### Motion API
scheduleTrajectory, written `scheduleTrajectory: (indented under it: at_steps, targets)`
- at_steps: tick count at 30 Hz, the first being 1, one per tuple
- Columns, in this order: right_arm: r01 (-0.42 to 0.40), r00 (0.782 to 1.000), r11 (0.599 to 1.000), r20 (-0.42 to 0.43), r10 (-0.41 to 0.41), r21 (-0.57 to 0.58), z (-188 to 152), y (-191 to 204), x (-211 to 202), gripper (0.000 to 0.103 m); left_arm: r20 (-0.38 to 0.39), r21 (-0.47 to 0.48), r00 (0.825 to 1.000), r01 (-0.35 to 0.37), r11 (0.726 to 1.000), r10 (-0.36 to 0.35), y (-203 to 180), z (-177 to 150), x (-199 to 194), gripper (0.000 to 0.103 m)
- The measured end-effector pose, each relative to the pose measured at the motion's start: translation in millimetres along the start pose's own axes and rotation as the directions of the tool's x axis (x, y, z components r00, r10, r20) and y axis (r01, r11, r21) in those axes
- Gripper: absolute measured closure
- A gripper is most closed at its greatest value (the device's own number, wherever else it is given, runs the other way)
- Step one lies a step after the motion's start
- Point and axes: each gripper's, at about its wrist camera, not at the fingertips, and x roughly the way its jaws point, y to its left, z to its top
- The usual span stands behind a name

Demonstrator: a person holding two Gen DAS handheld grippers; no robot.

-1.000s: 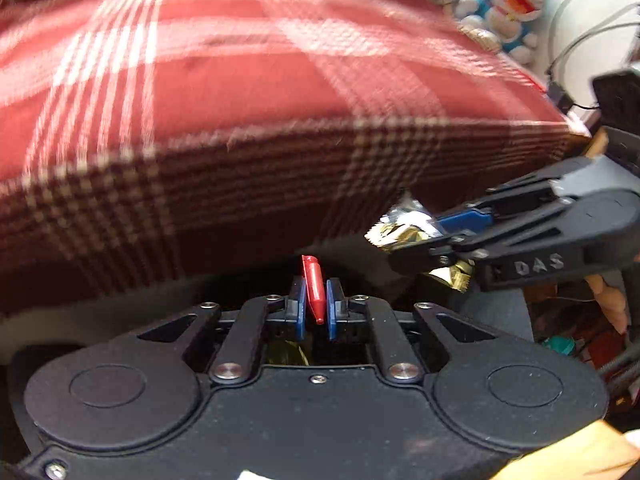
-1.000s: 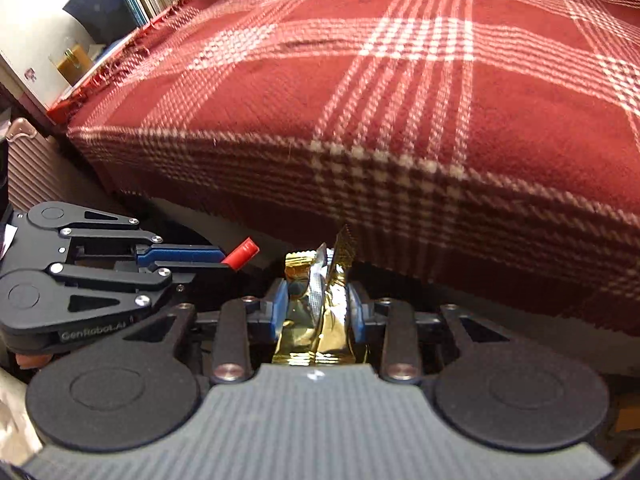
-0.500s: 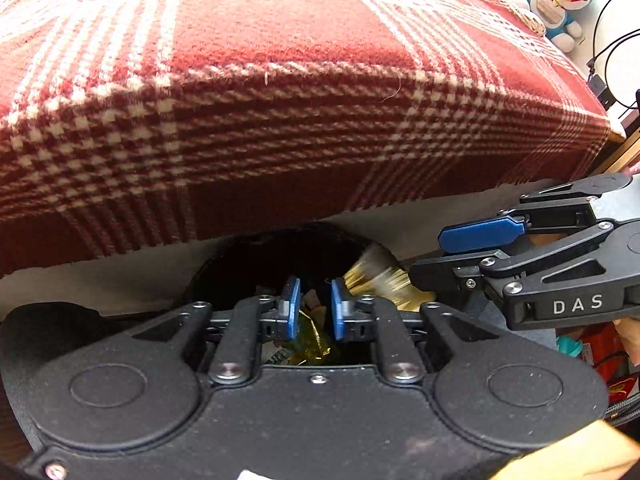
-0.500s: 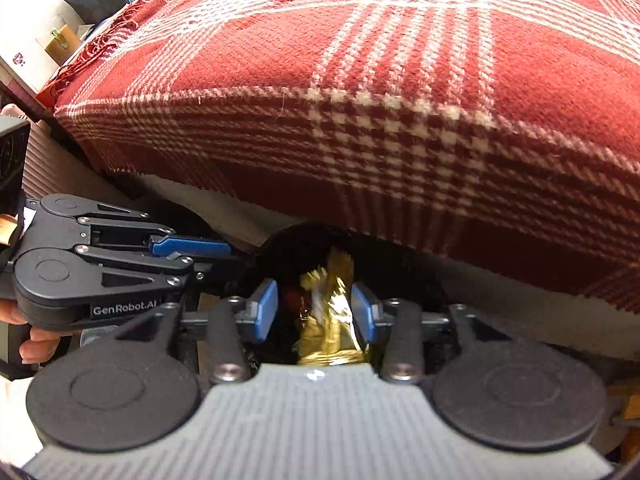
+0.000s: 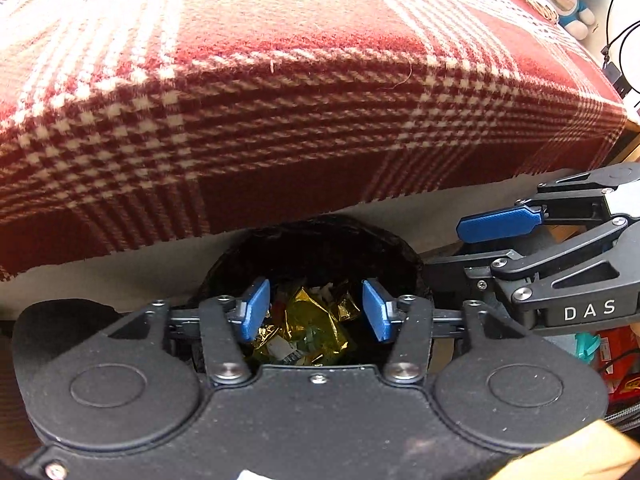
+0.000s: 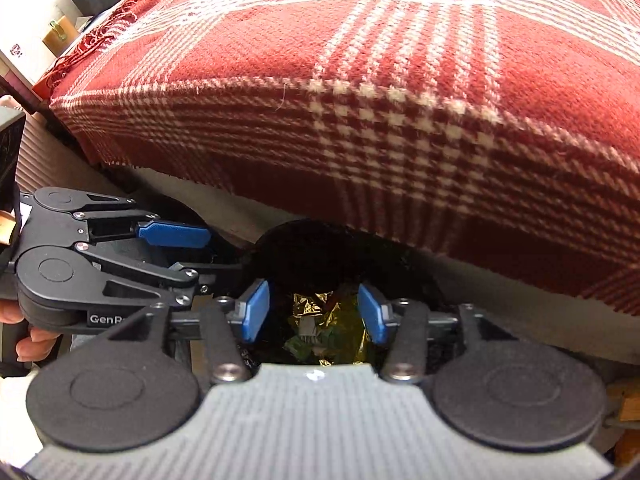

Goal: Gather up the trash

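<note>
Both claws hang over the same target: the gold foil wrappers (image 5: 316, 330) lie crumpled at the bottom of the black bin (image 5: 320, 236), low and centre in each wrist view, straight below the fingertips. In the heap no long axis can be made out.

Left claw (image 5: 316, 310) stands half spread with nothing between its blue pads, the wrappers showing through the gap well beneath. Right claw (image 6: 314, 312) is likewise parted and empty, directly above the bin mouth. Neither is clearly nearer; the right one enters the left view from the right edge, level with the bin rim.

Above the bin, the red plaid blanket (image 5: 280, 100) fills the upper frame, draped over a bed edge.

Against the earlier frames, the left no longer pinches the red scrap, the right no longer grips the gold wrapper, and both sets of jaws have just been opening. I judge the drop done, so withdrawal comes next.
</note>
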Motion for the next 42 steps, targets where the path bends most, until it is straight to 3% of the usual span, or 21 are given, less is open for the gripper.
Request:
scheduleTrajectory:
  at_steps: [15, 32, 42]
  targets:
    - [0.020, 1.000, 1.000, -0.016, -0.020, -0.012, -1, 2, 7, 0.036, -0.063, -0.037, 0.998, -0.006, 0.999, 0.004, 2, -7, 11, 0.045]
    - [0.043, 0.996, 0.999, -0.072, -0.044, -0.018, -10, 2, 28, 0.035, -0.188, -0.076, 0.981, -0.060, 0.995, 0.044, 6, -17, 35, 0.028]
    - [0.044, 0.996, 0.999, -0.080, -0.045, -0.017, -9, 3, 34, 0.034, -0.212, -0.098, 0.977, -0.061, 0.993, 0.039, 9, -19, 48, 0.025]
